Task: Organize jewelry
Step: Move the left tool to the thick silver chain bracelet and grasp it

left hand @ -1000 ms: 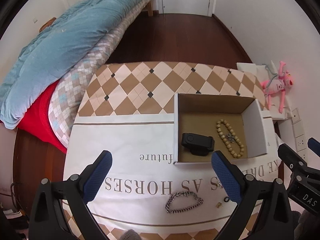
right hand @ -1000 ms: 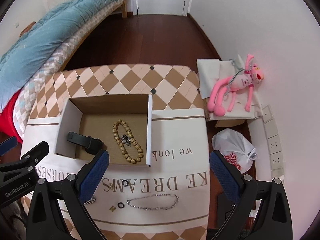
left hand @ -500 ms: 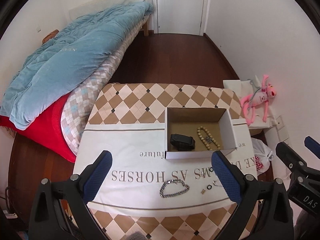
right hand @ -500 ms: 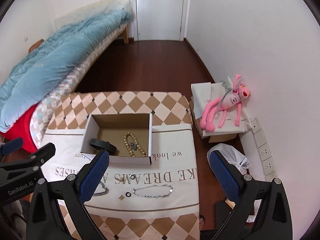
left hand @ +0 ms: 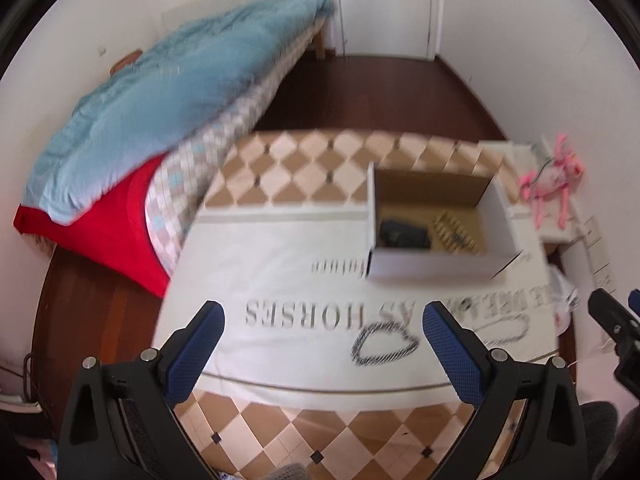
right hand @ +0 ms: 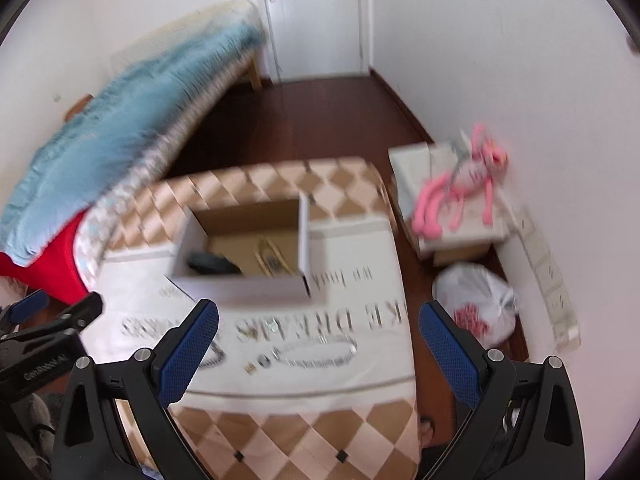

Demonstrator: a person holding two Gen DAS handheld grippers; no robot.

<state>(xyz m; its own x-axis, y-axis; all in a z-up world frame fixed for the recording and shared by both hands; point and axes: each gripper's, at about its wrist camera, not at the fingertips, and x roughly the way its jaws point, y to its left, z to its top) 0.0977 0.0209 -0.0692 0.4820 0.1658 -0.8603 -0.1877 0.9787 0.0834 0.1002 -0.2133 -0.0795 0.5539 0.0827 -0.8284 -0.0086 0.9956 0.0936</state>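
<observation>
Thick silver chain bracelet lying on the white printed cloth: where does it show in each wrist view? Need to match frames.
Left wrist view: the thick silver chain bracelet lies lower centre, on the cloth just inside the right finger, below the "HORSES" lettering.
Right wrist view: only a short piece of it shows at lower left, the rest hidden behind the left blue finger.
Shared landmark: the open cardboard box, farther back on the cloth than the bracelet in both views.

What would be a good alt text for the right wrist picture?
The open right gripper hangs over a table where a thin chain and small pieces lie loose in front of an open box holding a bead bracelet. The picture is blurred.
</observation>
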